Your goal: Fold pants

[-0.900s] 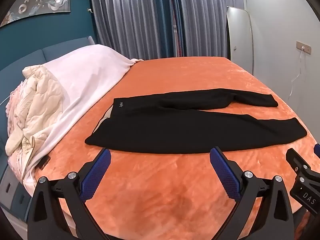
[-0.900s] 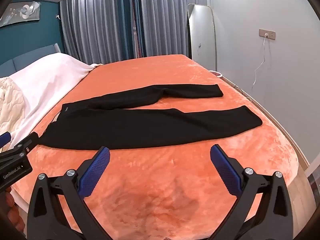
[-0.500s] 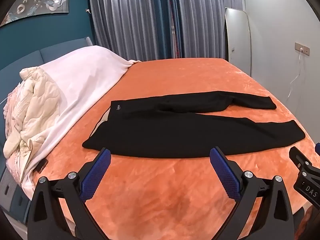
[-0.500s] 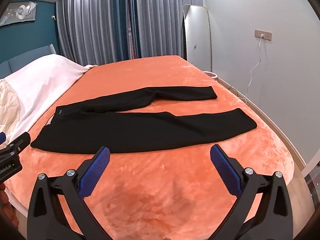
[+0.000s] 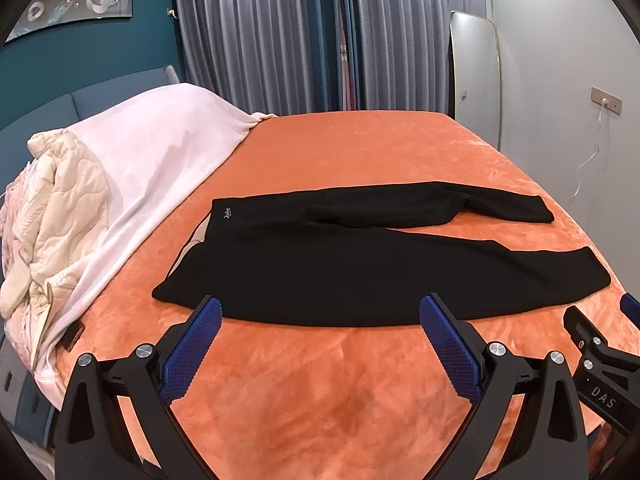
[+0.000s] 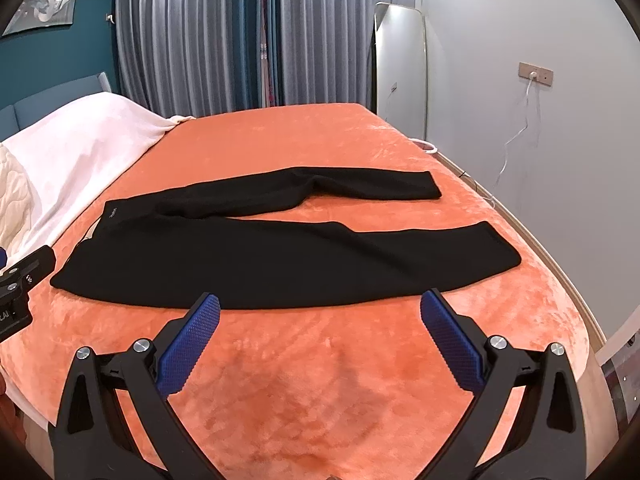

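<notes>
1. Left claw (image 5: 320, 312), seen from the left wrist view, is held with its blue pads spread wide apart and nothing between them, poised above the orange bed (image 5: 360, 148). Black pants (image 5: 360, 264) are laid flat across the bed just beyond the pads, waistband toward the white blanket (image 5: 152, 152), both legs stretched rightward and slightly parted, probably spread out so that folding can begin. A corner of the right claw (image 5: 600, 364) is glimpsed at the right edge.

2. Right claw (image 6: 320, 312), seen from the right wrist view, is likewise held wide apart and empty, aimed at the near leg. No cloth is touched yet.
</notes>
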Demonstrator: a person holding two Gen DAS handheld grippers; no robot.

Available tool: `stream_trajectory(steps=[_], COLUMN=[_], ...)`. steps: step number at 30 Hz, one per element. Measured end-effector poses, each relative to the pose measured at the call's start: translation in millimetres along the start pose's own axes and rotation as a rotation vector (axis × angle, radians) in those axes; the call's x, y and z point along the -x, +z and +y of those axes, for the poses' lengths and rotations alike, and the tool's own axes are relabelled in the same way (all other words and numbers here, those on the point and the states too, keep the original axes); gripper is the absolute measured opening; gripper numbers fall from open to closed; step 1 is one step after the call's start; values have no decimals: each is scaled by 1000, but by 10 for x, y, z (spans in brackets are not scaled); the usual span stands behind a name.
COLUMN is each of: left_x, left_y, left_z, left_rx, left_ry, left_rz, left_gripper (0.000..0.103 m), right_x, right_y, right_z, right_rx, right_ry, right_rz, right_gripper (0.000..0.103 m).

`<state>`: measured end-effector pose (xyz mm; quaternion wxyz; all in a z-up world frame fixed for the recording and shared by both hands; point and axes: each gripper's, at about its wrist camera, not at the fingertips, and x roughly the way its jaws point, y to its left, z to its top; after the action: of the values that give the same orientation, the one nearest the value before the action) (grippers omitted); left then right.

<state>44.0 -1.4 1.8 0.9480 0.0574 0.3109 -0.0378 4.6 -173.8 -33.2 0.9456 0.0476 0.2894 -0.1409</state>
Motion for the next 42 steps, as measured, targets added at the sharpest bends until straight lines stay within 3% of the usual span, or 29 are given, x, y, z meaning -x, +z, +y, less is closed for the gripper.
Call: stream_trajectory(steps=[42], left_x=[-168], left_y=[80], left_z=[112], left_rx=[9], left_ry=[10], left_rz=[23], left_gripper=[98], right_x=[-173], right_y=[104], right_z=[170], right_rx=[19], right_ry=[15], right_rz=[26], right_gripper=[98])
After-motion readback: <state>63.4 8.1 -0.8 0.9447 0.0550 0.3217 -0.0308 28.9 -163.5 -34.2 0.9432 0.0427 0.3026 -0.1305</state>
